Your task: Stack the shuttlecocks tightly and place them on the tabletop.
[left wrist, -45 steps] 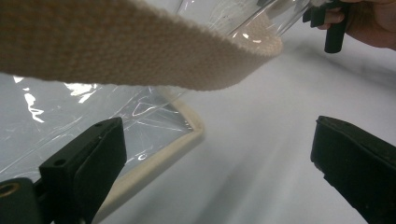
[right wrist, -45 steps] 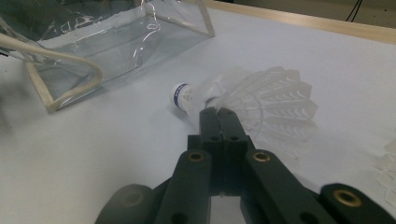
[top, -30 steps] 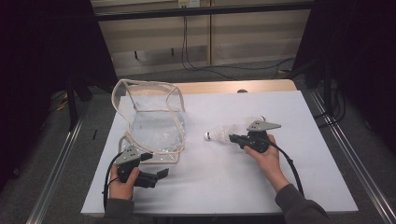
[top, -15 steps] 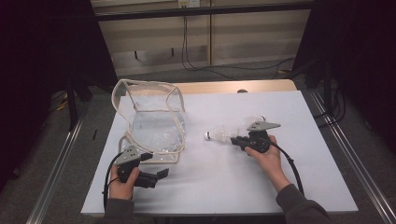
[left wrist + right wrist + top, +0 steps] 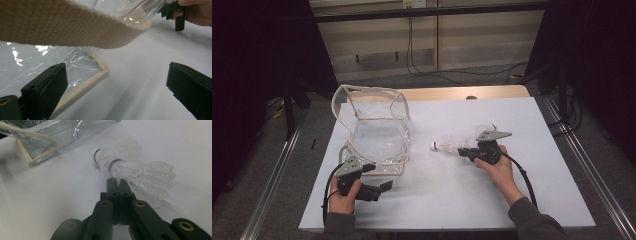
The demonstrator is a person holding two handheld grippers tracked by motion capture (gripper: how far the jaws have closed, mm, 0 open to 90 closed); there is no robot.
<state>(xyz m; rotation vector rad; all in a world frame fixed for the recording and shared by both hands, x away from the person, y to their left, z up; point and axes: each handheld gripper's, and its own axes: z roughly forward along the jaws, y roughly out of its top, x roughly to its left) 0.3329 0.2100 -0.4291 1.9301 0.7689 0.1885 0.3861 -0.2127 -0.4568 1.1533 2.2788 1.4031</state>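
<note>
The right gripper (image 5: 466, 151) has its two black jaws pressed together on the feather skirt of a white feathered shuttlecock (image 5: 446, 145), which sticks out straight ahead of the jaw tips with its blue-banded cork end pointing away from the hand. In the right gripper view the pinched shuttlecock (image 5: 117, 166) appears to have a second one nested with it (two blue bands show, one behind the other). Well ahead of this gripper and off to its left stands the clear plastic bag with cream woven trim and handles (image 5: 377, 131) on the white table sheet (image 5: 472, 200).

The left gripper (image 5: 382, 189) rests low on the sheet with its jaws spread wide and nothing between them. The bag's bottom corner (image 5: 100, 67) lies just ahead of its left jaw, and a cream handle strap (image 5: 62, 27) hangs across above the jaws.
</note>
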